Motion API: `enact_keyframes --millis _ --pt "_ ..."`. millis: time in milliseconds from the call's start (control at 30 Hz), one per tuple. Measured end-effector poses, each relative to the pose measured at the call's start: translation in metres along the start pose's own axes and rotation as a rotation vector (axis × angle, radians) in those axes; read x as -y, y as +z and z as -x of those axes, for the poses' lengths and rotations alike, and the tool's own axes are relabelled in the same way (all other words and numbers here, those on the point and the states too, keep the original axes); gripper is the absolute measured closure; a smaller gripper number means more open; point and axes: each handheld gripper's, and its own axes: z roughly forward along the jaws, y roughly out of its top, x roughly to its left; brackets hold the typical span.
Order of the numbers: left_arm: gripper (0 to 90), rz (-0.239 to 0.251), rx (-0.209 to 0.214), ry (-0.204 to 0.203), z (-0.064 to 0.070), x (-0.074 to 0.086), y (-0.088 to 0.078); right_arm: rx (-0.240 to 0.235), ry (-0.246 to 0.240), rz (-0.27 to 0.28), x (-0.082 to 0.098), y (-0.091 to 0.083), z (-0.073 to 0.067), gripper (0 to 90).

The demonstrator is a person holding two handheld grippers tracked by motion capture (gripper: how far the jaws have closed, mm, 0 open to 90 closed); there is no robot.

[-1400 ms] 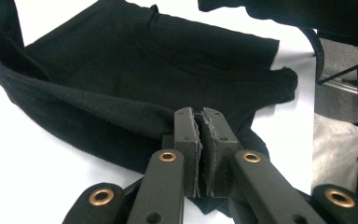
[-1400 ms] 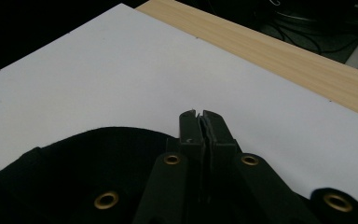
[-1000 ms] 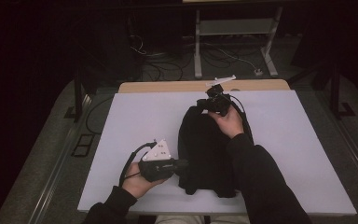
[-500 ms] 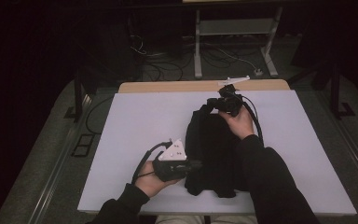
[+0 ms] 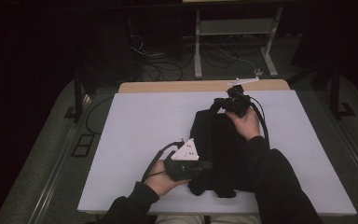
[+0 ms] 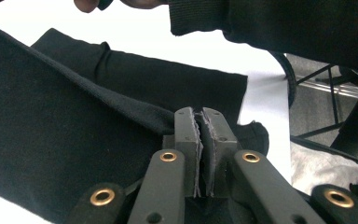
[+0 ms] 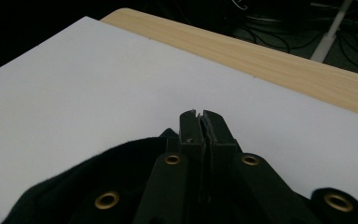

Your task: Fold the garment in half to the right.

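A black garment [image 5: 223, 149] lies folded lengthwise on the white tabletop [image 5: 140, 121]. My left gripper [image 5: 209, 164] is at its near left edge, jaws shut on a fold of the cloth [image 6: 51, 116], as the left gripper view [image 6: 199, 114] shows up close. My right gripper [image 5: 217, 103] is at the garment's far end, shut on the cloth's top edge. In the right gripper view the closed jaws [image 7: 199, 116] point over the bare white surface with black cloth [image 7: 98, 182] bunched beneath them. The person's right sleeve [image 5: 270, 182] lies across the garment.
A wooden strip [image 5: 168, 87] borders the table's far edge. Beyond it, on the dark floor, are cables [image 5: 214, 56] and a white metal stand [image 5: 198, 46]. White surface lies open to the left of the garment and to its right.
Both hands have shifted to the right across the table, carrying the black garment with them. Both grips stay closed.
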Motion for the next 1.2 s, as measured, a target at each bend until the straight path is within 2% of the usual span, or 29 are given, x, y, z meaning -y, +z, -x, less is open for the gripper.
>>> enact_keyframes --millis 267,500,633,1133,1200 --pt "84.0 0.002 0.026 0.006 0.003 -0.006 0.014 0.034 0.022 0.011 0.008 -0.007 0.015 86.1" --pt "84.0 0.011 0.052 -0.007 0.005 -0.011 0.028 0.059 0.035 -0.001 0.015 -0.011 0.027 86.1" --pt "84.0 -0.017 0.053 -0.003 0.009 -0.013 0.039 0.069 0.046 -0.007 0.019 -0.013 0.033 86.1" --pt "84.1 -0.044 0.077 -0.008 0.013 -0.022 0.069 0.090 0.102 -0.026 0.037 -0.015 0.055 86.1" --pt "84.1 -0.056 0.078 -0.031 0.014 -0.025 0.073 0.094 0.109 -0.028 0.039 -0.015 0.058 86.1"
